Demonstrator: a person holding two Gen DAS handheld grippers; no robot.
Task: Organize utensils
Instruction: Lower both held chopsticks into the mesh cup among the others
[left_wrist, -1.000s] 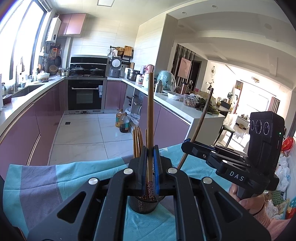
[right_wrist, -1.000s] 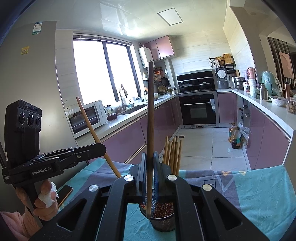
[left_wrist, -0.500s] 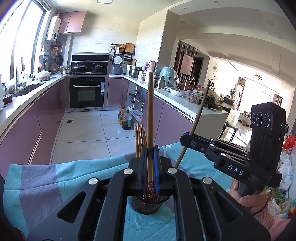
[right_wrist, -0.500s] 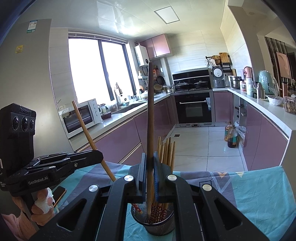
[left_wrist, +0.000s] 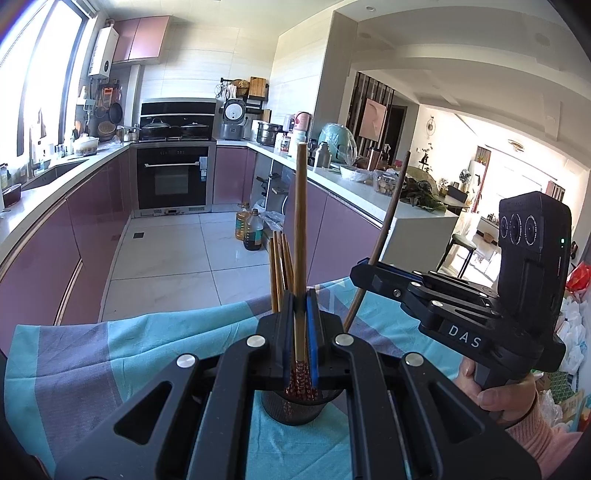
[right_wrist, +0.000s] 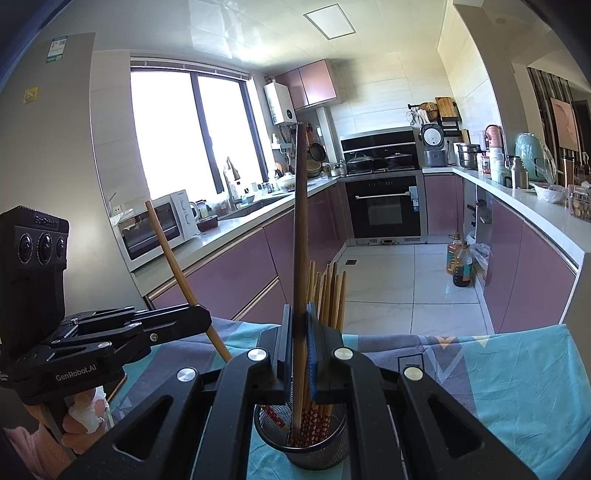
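Observation:
A black mesh holder stands on the teal and grey cloth and holds several wooden chopsticks upright; it also shows in the left wrist view. My left gripper is shut on one upright chopstick, whose red patterned tip reaches into the holder. My right gripper is shut on another chopstick, its lower end inside the holder. Each gripper appears in the other's view, the right one and the left one, both over the holder.
The cloth covers the table. A phone lies at the cloth's left edge. Behind are purple kitchen cabinets, an oven, a microwave and oil bottles on the tiled floor.
Both grippers have come down, and the two held chopsticks have sunk lower into the holder. The holder now sits closer under both grippers.

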